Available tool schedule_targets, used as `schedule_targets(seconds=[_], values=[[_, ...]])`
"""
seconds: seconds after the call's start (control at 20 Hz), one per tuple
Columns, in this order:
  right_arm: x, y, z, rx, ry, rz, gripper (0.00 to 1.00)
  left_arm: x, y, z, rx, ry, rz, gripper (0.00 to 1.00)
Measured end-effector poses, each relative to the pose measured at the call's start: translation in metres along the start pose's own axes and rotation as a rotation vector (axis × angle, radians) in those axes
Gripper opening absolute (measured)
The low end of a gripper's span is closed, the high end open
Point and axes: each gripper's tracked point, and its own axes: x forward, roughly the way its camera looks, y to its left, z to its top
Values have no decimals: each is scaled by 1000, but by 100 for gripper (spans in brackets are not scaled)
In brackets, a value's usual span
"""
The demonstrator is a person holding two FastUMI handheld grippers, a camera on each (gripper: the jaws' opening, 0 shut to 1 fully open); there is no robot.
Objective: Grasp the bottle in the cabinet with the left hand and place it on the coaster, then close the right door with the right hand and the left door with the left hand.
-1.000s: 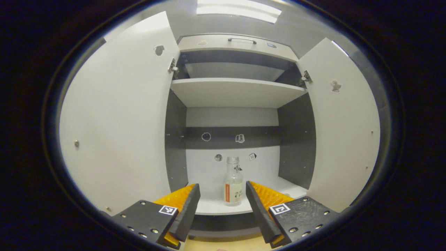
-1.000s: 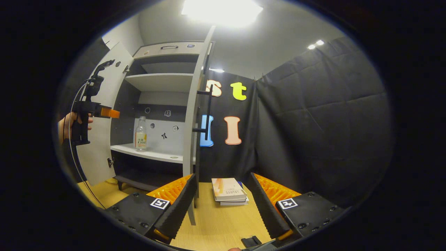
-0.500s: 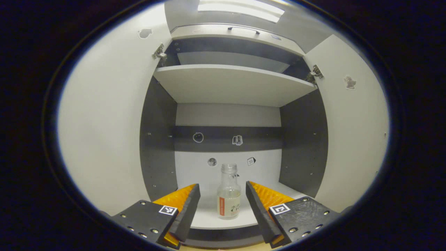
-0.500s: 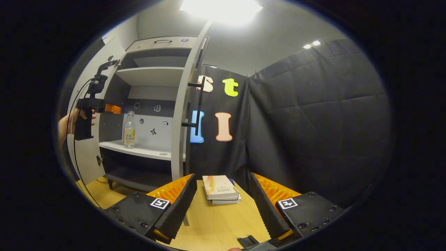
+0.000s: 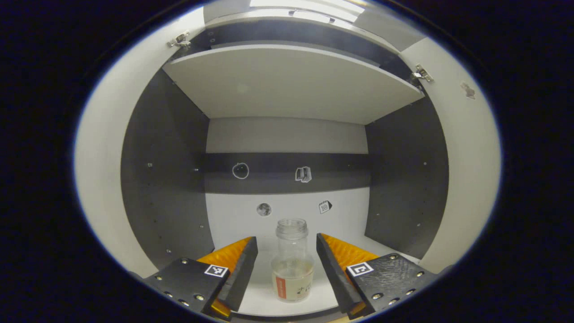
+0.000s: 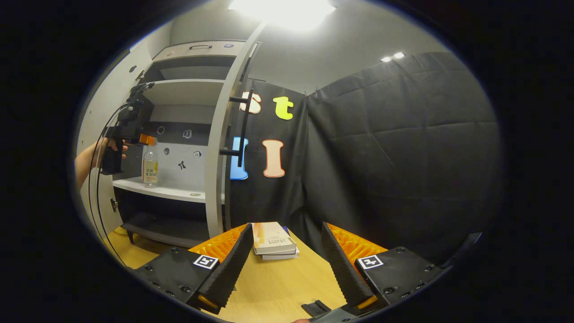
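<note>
The clear plastic bottle with a white-and-orange label (image 5: 292, 264) stands upright on the white lower shelf of the grey-and-white cabinet (image 5: 269, 298), near that shelf's front edge and toward its left end as the right gripper view shows it (image 6: 150, 163). The left gripper (image 5: 287, 269) is inside the cabinet opening with its fingers spread wide; the bottle sits in the gap between them, and neither finger touches it in the left gripper view. From the right gripper view the same gripper, held by a hand (image 6: 96, 150), is level with the bottle's neck (whether it touches there is too small to tell).

Both white cabinet doors stand open: the left door (image 5: 101, 179) and the right door with a black bar handle (image 6: 215, 148).

The right gripper (image 6: 284, 264) hangs over the light wooden table (image 6: 278, 291), fingers apart and holding nothing. A small stack of books (image 6: 272, 240) lies on the table beyond its fingertips, by the black cloth wall (image 6: 403, 148).
</note>
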Motion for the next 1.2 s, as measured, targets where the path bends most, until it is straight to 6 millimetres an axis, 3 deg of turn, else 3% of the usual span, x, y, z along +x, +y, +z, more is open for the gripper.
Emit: schedule_targets(seconds=[0.35, 0.55, 0.6, 0.9, 1.2], values=[[2, 4, -12, 7, 29, -21, 97, 31, -2, -15, 28, 49, -8, 82], [5, 9, -9, -2, 24, 8, 96, 26, 1, -14, 35, 55, 12, 46], [4, 11, -8, -5, 20, 18, 97, 24, 3, -12, 27, 54, 18, 45], [-5, 9, -4, 0, 1, 84, 96, -24, 12, 16, -10, 7, 46, 46], [-25, -6, -6, 24, -1, 136, 96, -82, 2, 21, -13, 3, 46, 46]])
